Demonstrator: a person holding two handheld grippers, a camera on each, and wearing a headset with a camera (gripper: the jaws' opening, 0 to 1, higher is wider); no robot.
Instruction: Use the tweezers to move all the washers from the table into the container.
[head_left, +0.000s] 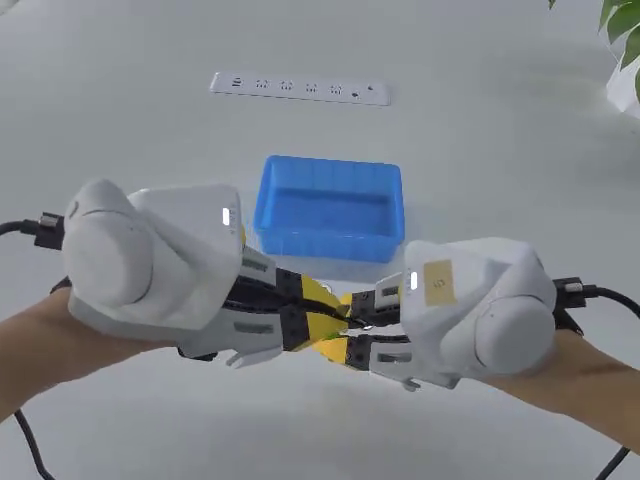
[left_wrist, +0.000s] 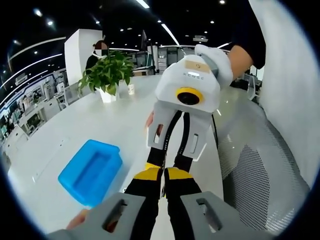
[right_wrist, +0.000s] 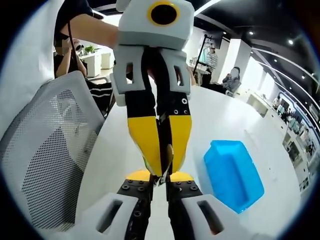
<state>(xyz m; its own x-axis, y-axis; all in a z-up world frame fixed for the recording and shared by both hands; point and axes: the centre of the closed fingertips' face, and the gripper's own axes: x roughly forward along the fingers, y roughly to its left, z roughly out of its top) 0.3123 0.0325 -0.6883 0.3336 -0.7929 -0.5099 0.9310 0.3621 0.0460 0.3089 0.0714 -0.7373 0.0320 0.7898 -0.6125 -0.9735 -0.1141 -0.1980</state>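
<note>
My two grippers meet tip to tip just above the table, in front of the blue container (head_left: 325, 243). The left gripper (head_left: 335, 325) comes in from the left and the right gripper (head_left: 362, 330) from the right. In the right gripper view, a slim metal piece that looks like the tweezers (right_wrist: 169, 151) runs between the yellow fingers of the left gripper (right_wrist: 162, 160) down to my right gripper (right_wrist: 161, 178). Both pairs of jaws are pressed together on it. The left gripper (left_wrist: 162, 176) faces the right gripper (left_wrist: 168, 161), with the container (left_wrist: 90, 172) to its left.
A white power strip (head_left: 300, 88) lies on the table beyond the container (right_wrist: 232, 175). A potted plant (left_wrist: 107, 75) stands near the far right corner. A mesh chair (right_wrist: 50, 145) sits behind the person. People stand in the background.
</note>
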